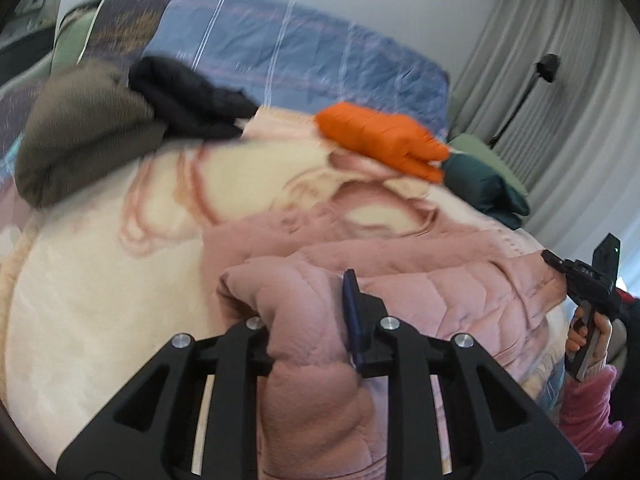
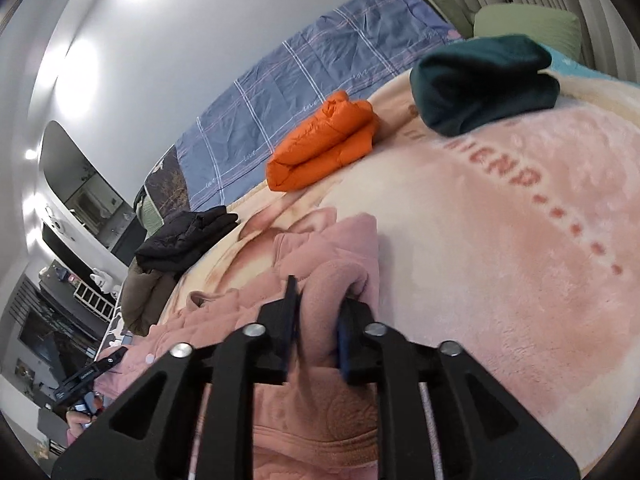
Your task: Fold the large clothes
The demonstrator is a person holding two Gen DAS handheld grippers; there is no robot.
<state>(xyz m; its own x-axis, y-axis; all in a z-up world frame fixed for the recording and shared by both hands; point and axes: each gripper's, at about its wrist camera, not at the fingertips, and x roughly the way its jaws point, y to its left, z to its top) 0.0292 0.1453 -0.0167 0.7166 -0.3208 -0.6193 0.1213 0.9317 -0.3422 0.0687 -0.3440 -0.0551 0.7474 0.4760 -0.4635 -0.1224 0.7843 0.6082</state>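
Two grippers, L fingers (image 1: 352, 320) & R fingers (image 2: 344, 336) slightly spread, each pinching pink quilted jacket (image 1: 420, 280) on blanket (image 1: 100, 300).

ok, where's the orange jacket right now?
Folded on the pink blanket near the blue plaid bedding: right wrist view shows the orange jacket between the black clothes and the dark green garment.

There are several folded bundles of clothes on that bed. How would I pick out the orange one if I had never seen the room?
Start at the bed's cream and pink blanket. Along its far edge, where the blue checked sheet begins, lies the orange jacket, between the black bundle and the dark green bundle. It is the only bright, puffy, quilted one; its neighbours are dark.
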